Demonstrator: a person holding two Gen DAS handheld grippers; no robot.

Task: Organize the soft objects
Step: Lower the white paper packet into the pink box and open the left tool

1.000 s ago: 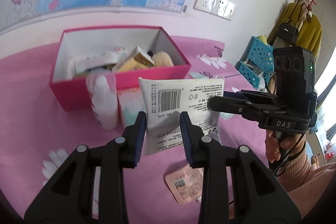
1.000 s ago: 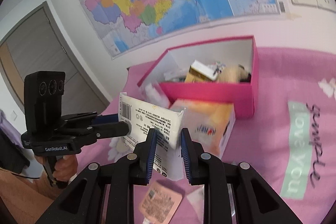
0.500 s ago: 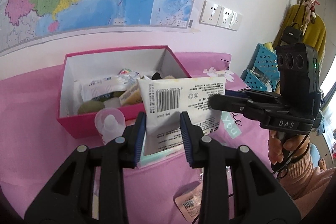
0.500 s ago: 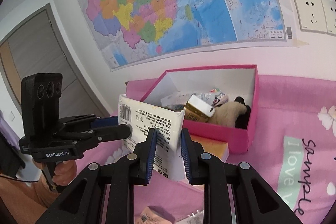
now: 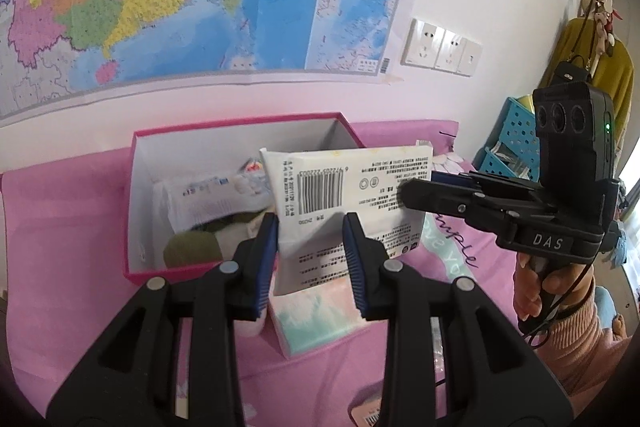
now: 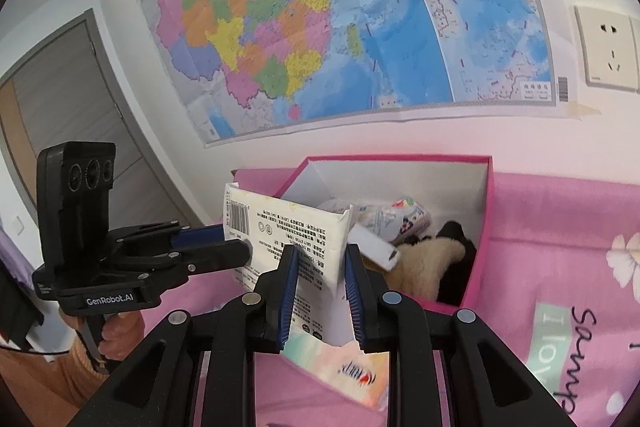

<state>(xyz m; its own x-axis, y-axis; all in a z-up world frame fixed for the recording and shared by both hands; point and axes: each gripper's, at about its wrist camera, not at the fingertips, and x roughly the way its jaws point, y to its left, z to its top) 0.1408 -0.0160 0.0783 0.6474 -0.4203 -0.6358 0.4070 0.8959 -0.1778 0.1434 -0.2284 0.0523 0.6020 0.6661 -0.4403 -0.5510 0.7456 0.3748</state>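
Held aloft by two claws: one white soft plastic pack with a printed barcode (image 5: 344, 195), just above the near edge of one open pink cardboard box (image 5: 141, 187). Left claw (image 5: 310, 251) clamped on the pack's lower edge; right claw (image 6: 320, 281) clamped on its other end. Counted inside the box: one cream and black plush toy (image 6: 424, 263), one white printed packet (image 5: 208, 199), one olive-green soft thing (image 5: 192, 247), plus a few small packets too jumbled to count. Lay just in front of the box, under the pack: one pastel tissue pack (image 5: 320, 319). Spread beneath everything: one pink cloth with lettering (image 6: 560, 307). Seen on the wall: one coloured map (image 6: 340, 19).
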